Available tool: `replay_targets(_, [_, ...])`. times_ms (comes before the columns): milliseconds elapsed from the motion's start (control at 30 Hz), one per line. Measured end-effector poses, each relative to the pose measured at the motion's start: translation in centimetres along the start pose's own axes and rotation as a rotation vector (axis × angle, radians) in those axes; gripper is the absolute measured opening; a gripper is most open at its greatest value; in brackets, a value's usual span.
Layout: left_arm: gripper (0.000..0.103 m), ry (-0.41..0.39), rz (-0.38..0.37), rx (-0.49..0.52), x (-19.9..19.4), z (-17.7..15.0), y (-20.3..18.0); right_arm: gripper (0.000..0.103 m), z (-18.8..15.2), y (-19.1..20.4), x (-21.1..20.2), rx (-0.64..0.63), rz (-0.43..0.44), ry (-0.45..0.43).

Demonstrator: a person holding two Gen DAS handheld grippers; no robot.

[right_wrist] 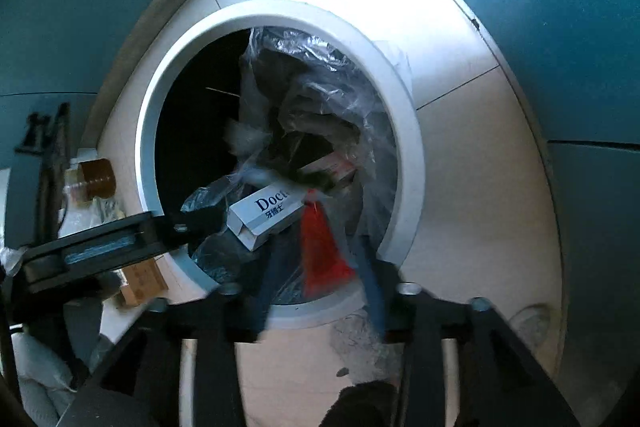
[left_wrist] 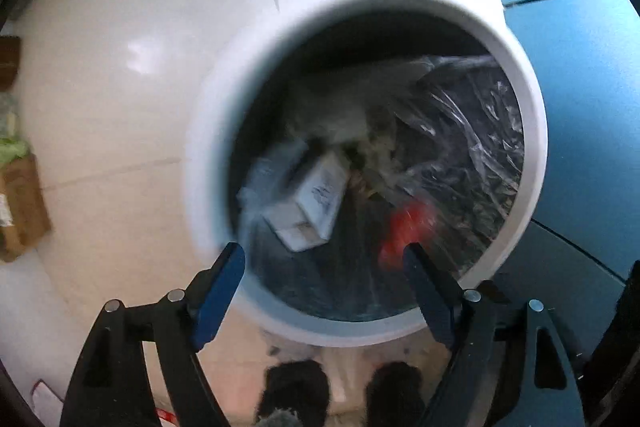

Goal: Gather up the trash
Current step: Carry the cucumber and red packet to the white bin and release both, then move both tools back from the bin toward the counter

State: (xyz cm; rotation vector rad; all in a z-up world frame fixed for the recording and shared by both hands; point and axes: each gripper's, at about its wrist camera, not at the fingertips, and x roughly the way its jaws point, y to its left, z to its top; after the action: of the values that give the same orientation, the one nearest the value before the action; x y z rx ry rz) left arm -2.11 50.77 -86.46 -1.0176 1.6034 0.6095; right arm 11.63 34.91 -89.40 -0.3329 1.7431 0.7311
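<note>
Two views look steeply down into a round white bin standing on a pale tiled floor, with a blue wall beside it.

Nearest in the left view, the left gripper is seen with its jaws spread wide and nothing between them; its blue tips frame the near rim of the bin. Just past the right-hand tip, a red wrapper is seen, blurred, inside the bin mouth. Beyond it, toward the left tip, a white box lies on the rubbish, its long axis running from the near left up and away to the right. A crumpled clear liner fills the far right of the bin.

In the right view, the right gripper is seen with its jaws partly apart. The red wrapper sits between the blurred blue fingers, wide end near, narrow end pointing away into the bin; whether it is touched by the pads cannot be told, and no grip is seen. It is judged to be dropping free. Just beyond and to the left, the white box lies tilted, with its open end nearest the left gripper, which reaches in from the left edge. Farther on, the liner and a red and white carton are seen.

The wrapper lies nearer the right gripper, directly ahead of its jaws.
</note>
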Motion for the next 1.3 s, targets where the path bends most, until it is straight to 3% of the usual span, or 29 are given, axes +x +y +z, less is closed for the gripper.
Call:
replay_targets(67, [0.098,-0.049,0.061,0.014,-1.5,-0.5,0.4,0.067,-0.3,0.1,-0.8,-0.023,-0.036,-0.021])
replay_targets(200, [0.101,-0.159,0.193,0.055,-4.3,-2.0,0.5,0.103,-0.8,0.9,-2.5,-0.088,-0.153,-0.065])
replay_targets(400, [0.101,-0.285,0.281,0.073,-8.4,-5.1,-0.1,0.103,-2.2,1.6,-5.7,-0.146,-0.258,-0.123])
replay_targets(600, [0.101,-0.34,0.279,0.063,-14.0,-8.8,-1.2,0.103,-4.0,3.4,-11.3,-0.174,-0.25,-0.16])
replay_targets(800, [0.101,-0.371,0.238,0.037,-21.3,-13.5,-2.9,0.103,-6.4,5.4,-20.9,-0.202,-0.255,-0.22])
replay_targets(967, [0.101,-0.422,0.219,0.037,-29.7,-18.6,-4.8,0.103,-9.2,7.5,-30.2,-0.241,-0.247,-0.259])
replay_targets(1300, [0.101,-0.541,0.198,0.015,-43.5,-27.8,-7.8,0.103,-15.9,10.1,-48.5,-0.309,-0.175,-0.355])
